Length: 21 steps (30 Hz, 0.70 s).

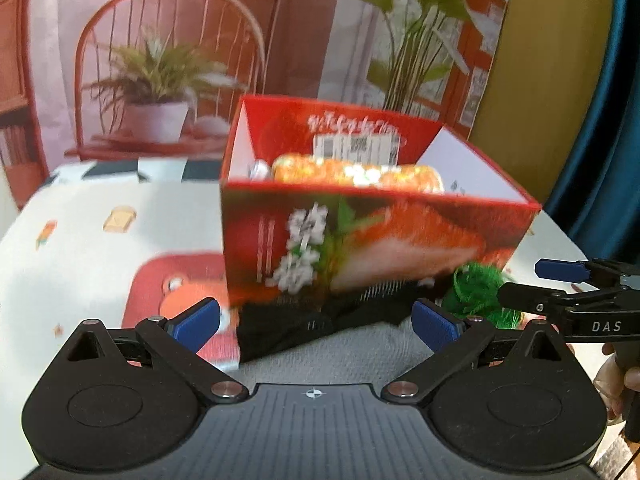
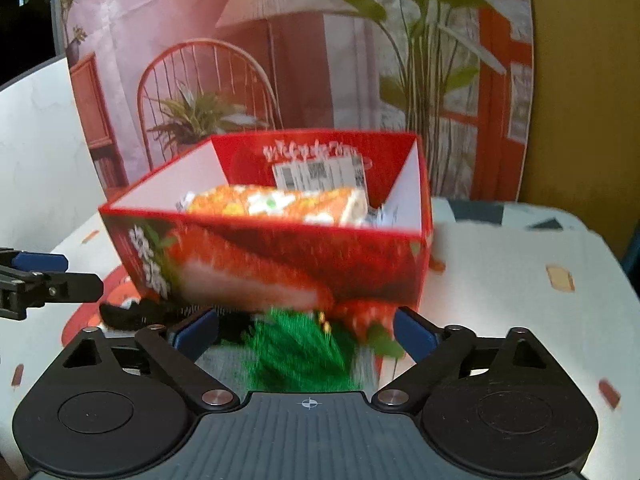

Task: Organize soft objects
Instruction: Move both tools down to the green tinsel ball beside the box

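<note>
A red box [image 1: 360,240] stands on the printed tablecloth [image 1: 100,240], an orange packet [image 2: 280,204] inside it. Before its near wall lie the soft things — a black cloth [image 1: 288,328] on grey fabric [image 1: 360,352], and a green tuft [image 2: 300,352] beside them. Both tongs gape empty: the left gripper [image 1: 316,324] over the black cloth, the right gripper [image 2: 306,334] over the tuft.

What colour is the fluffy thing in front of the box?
Green, clearest in the right wrist view.

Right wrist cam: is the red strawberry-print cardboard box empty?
No. An orange-patterned soft pack lies inside the red strawberry-print cardboard box, showing above its front wall.
</note>
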Each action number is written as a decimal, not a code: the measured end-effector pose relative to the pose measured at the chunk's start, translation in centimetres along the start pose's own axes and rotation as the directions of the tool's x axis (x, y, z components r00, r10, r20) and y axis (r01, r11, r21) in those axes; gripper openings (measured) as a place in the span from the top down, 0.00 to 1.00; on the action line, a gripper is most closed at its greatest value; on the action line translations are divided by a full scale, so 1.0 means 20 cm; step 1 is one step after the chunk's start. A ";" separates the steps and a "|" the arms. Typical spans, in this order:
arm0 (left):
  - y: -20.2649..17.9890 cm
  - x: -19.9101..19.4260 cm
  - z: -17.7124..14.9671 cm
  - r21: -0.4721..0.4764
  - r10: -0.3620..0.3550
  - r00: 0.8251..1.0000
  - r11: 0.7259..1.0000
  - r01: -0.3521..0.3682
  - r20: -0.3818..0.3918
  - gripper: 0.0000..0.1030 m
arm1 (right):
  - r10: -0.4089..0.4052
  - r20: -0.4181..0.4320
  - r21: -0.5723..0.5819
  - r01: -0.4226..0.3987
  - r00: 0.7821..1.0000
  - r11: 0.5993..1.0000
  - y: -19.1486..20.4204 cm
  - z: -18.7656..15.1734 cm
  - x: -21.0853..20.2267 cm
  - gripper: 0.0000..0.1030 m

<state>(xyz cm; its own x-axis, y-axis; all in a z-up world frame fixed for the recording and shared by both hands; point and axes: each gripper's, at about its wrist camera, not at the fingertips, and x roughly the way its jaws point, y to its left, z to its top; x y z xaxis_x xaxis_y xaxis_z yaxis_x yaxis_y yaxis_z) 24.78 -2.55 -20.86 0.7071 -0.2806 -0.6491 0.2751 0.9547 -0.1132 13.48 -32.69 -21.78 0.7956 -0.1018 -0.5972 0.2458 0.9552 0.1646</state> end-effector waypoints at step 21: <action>0.10 0.07 -0.12 -0.067 0.046 0.996 0.996 -0.050 -0.071 0.15 | -0.053 -0.057 -0.025 0.052 0.997 0.998 0.06 -0.12 0.13 0.36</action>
<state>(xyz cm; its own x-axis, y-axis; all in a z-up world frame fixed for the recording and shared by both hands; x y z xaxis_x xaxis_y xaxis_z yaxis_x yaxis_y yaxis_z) 24.64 -0.85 -23.80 0.6706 -0.2290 -0.7056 0.1949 0.9721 -0.1302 14.42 -31.14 -25.05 0.7486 -0.1363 -0.6488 0.2725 0.9554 0.1138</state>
